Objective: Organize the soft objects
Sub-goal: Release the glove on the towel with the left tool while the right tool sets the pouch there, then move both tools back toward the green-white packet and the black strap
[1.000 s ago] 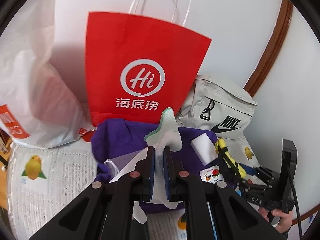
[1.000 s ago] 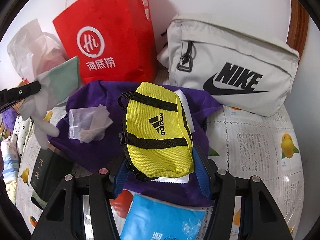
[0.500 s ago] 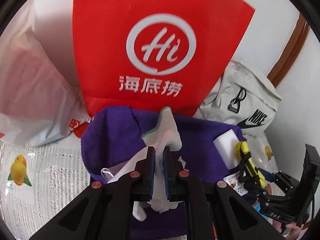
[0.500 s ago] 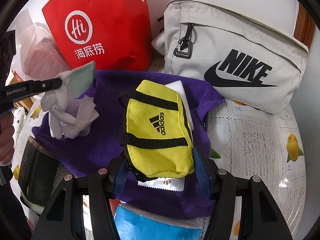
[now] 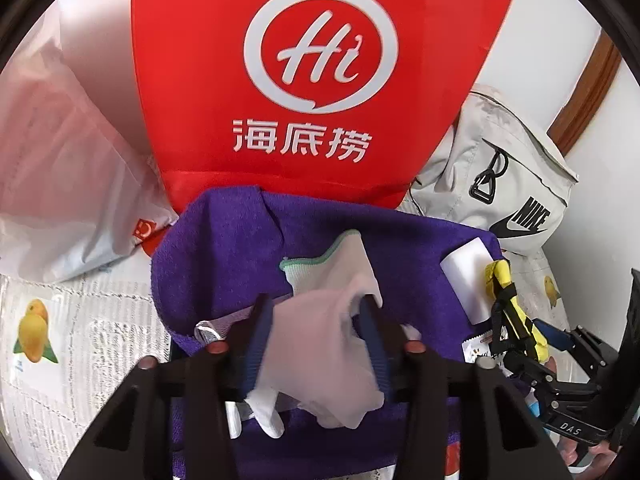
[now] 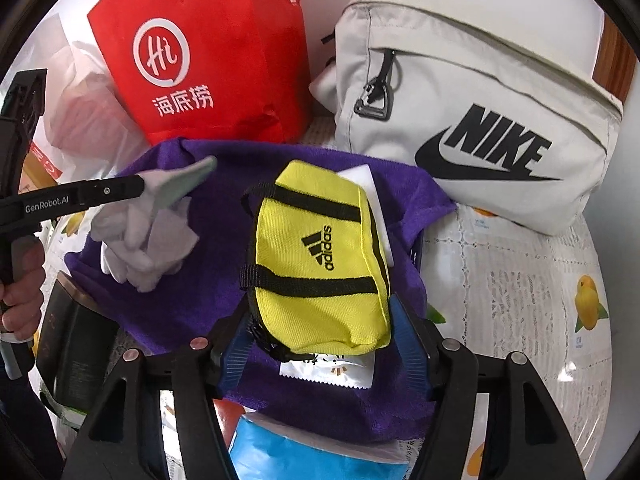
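Two grippers over purple towel (image 5: 224, 264): left gripper (image 5: 316, 320) spread, white glove (image 5: 328, 344) draped between its fingers; right gripper (image 6: 320, 340) clamped yellow pouch (image 6: 320, 256)

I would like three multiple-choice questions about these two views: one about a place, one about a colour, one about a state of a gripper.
1. Where does the yellow Adidas pouch sit?
A. between the right gripper fingers, above the purple towel
B. inside the red paper bag
C. on top of the grey Nike bag

2. What colour is the cuff edge of the white glove?
A. red
B. green
C. black

3. What state is the left gripper in?
A. open, glove loose between the fingers
B. clamped flat on the glove
C. empty

Key: 1 A, the blue pads flank the pouch over the towel; 2 B, a green rim borders the cuff; 3 A, the fingers stand apart around the glove.
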`<move>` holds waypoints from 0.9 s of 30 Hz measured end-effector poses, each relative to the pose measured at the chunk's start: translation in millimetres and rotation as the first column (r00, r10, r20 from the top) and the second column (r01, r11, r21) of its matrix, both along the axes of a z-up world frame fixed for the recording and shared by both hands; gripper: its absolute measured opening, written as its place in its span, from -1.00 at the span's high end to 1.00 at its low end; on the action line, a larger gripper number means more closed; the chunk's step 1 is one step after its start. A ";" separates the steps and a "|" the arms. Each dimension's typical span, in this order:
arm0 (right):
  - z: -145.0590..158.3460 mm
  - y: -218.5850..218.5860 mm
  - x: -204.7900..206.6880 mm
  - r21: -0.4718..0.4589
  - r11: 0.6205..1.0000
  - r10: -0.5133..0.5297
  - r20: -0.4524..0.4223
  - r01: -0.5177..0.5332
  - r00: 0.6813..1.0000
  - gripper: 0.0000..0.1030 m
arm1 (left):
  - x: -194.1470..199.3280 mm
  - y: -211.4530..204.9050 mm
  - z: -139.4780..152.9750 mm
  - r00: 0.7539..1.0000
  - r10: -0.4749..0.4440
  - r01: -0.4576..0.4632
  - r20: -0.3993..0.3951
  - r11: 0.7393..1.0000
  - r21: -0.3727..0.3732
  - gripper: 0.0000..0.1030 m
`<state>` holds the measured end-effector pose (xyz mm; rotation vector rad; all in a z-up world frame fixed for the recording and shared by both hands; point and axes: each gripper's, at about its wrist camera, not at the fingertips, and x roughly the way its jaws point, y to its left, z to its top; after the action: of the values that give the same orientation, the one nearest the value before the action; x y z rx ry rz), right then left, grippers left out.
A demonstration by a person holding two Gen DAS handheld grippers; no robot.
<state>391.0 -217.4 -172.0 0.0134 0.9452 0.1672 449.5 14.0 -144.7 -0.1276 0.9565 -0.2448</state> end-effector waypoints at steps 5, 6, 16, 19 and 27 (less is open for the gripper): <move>2.8 -2.6 -3.6 0.028 1.000 -0.005 0.001 0.005 1.000 -0.31 | -4.7 -4.0 6.0 1.000 0.016 -0.016 0.003 0.999 0.044 -0.20; 3.5 -3.4 -3.6 0.036 0.999 -0.007 0.001 0.006 1.000 -0.39 | -6.2 -4.6 7.3 1.000 0.020 -0.021 0.005 0.998 0.060 -0.23; 20.4 -10.9 -13.1 0.084 0.996 -0.040 0.035 0.037 0.999 -0.47 | -33.8 1.0 27.3 0.995 0.074 -0.083 0.073 0.988 0.128 -0.38; 31.0 -11.4 -23.1 0.092 0.995 -0.043 0.056 0.038 0.997 -0.47 | -48.1 1.1 39.1 0.989 0.070 -0.087 0.133 0.988 0.124 -0.38; 53.0 -14.8 -55.9 0.134 0.990 -0.060 0.082 0.049 0.995 -0.47 | -90.8 1.5 64.4 0.987 0.073 -0.092 0.147 0.987 0.130 -0.37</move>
<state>335.1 -232.2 -119.1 0.1528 0.8462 0.1783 358.7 15.5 -80.3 -0.0234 0.8221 -0.1095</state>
